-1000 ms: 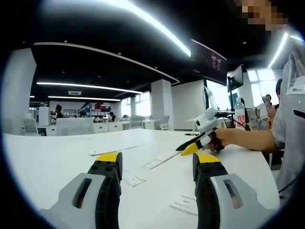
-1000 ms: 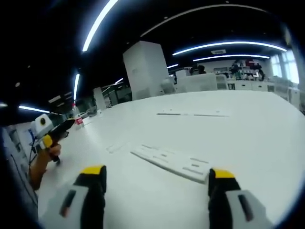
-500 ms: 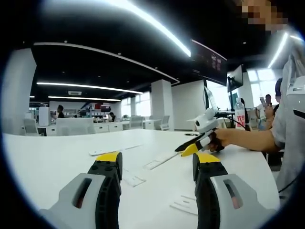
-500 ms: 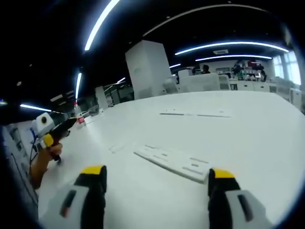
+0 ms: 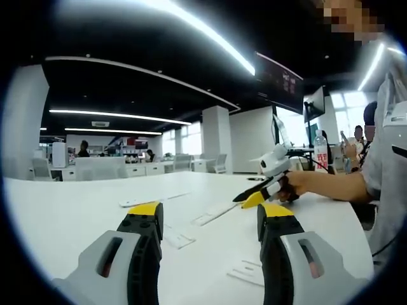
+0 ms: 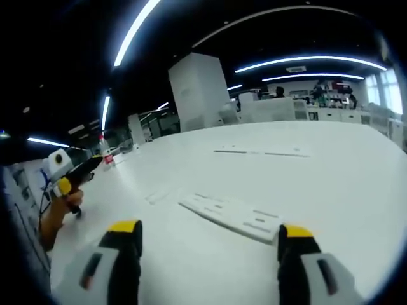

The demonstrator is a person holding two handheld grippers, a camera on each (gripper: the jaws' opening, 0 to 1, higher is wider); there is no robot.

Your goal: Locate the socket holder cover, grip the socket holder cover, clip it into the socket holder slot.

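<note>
- Right gripper, lower centre of the right gripper view: its 2 yellow-tipped jaws are standing wide apart and carrying nothing, hovering above the white table.
- Left gripper, bottom of the left gripper view: its jaws are likewise standing wide and gripping nothing.
- Step in hand, as a judgement: the locating step is under way; no part is being gripped yet.
- Long white slotted strip, probably the socket holder, is lying flat just beyond the right gripper's jaw tips, at frame centre.
- Small flat white piece, possibly the socket holder cover, is lying just ahead of the left jaw tips; which piece is the cover cannot be told for certain.
- Next move, as a judgement: it calls for lowering 1 gripper over the cover and closing on its edges.
- Further white strips are lying well apart, upper centre.
</note>
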